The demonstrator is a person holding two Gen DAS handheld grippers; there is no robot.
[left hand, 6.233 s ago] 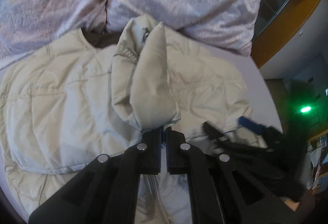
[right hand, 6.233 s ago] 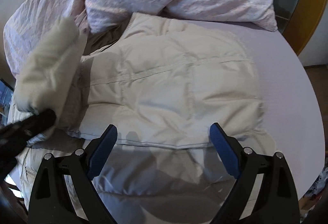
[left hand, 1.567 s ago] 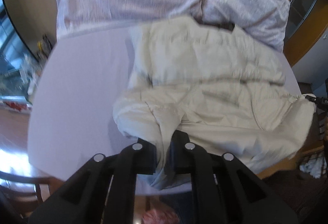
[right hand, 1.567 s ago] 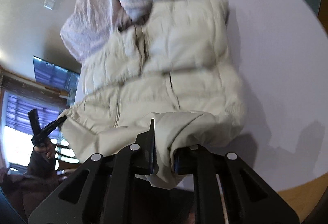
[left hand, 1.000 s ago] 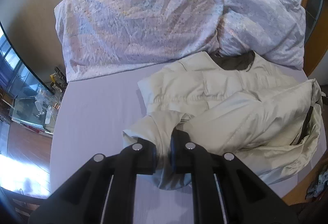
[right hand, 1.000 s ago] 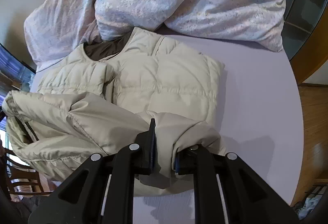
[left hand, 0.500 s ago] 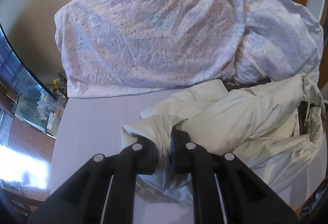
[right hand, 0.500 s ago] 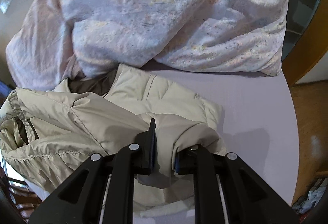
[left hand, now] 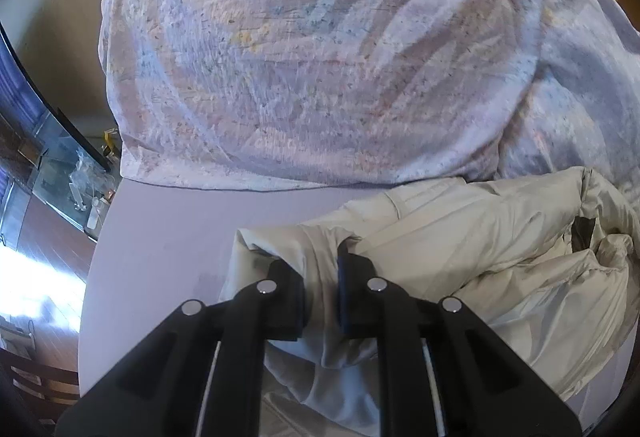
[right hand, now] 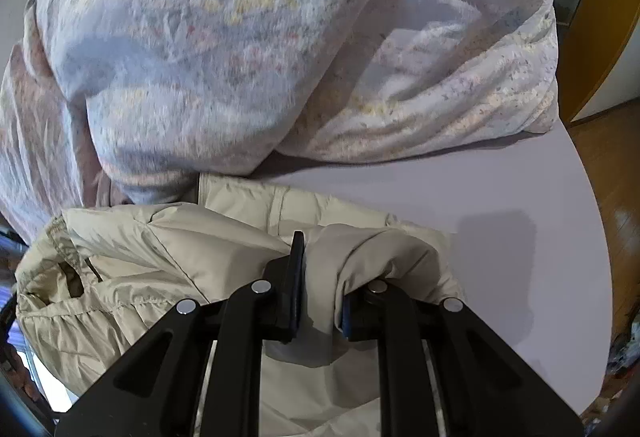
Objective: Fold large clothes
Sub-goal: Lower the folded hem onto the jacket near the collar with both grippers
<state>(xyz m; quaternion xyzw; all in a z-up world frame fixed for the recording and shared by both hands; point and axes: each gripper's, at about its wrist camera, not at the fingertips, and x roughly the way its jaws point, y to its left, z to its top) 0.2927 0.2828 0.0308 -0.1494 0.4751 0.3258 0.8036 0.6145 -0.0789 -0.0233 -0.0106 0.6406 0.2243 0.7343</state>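
We note the beige puffer jacket (left hand: pixel 500 237) lying bunched on the lilac table surface (left hand: pixel 168 237), its bulk spreading from the centre of the left wrist view toward 3 o'clock. The left gripper (left hand: pixel 322 291) has a fold of the jacket's edge between its narrow jaws; the gap has just been widening slightly, yet the cloth sits pinched between the pads. In the right wrist view the right gripper (right hand: pixel 320 287) is clamped nearly closed on another bunched fold of the jacket (right hand: pixel 160 261), which drapes over its right-hand finger and spreads away toward 9 o'clock. At 12 o'clock in both views lies a large crumpled floral duvet (left hand: pixel 320 57), its lower edge touching or overlapping the jacket's far side; we cannot tell which from here. A dark opening in the jacket, possibly a pocket or armhole, shows at 3 o'clock in the left view. Wooden floor (right hand: pixel 612 197) shows at 3 o'clock past the table edge.
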